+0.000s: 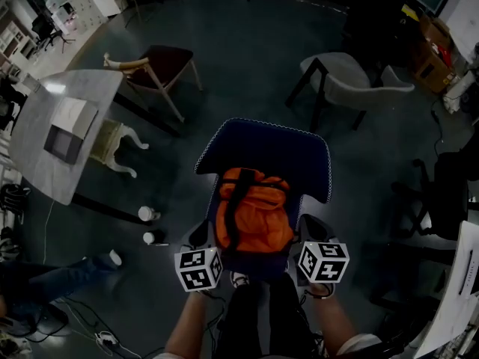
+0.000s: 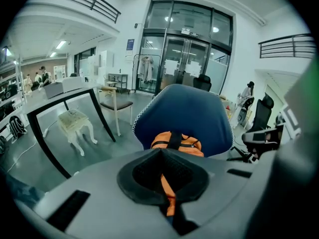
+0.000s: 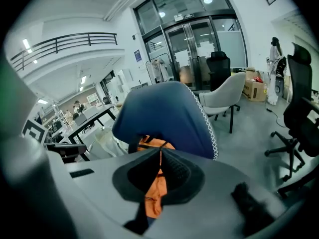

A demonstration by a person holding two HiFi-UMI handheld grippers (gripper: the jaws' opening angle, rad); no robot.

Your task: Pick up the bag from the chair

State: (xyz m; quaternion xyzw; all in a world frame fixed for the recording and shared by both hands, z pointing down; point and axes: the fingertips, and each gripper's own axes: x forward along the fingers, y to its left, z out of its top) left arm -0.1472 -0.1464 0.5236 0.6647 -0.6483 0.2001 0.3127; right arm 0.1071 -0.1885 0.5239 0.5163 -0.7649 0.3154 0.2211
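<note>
Orange bag (image 1: 253, 212) slumped on seat of blue chair (image 1: 262, 144), black straps across top, dead centre in head view. Left hand-held gripper (image 2: 162, 151) clenched, tips together, at 7 o'clock of bag; right hand-held gripper (image 3: 160, 150) clenched likewise at 5 o'clock, both near seat's front edge, orange showing through slit behind tips

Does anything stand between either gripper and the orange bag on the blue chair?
Nothing visible does. The orange bag lies uncovered on the blue chair; the left gripper and right gripper, both shut, face it from the seat's front edge.
</note>
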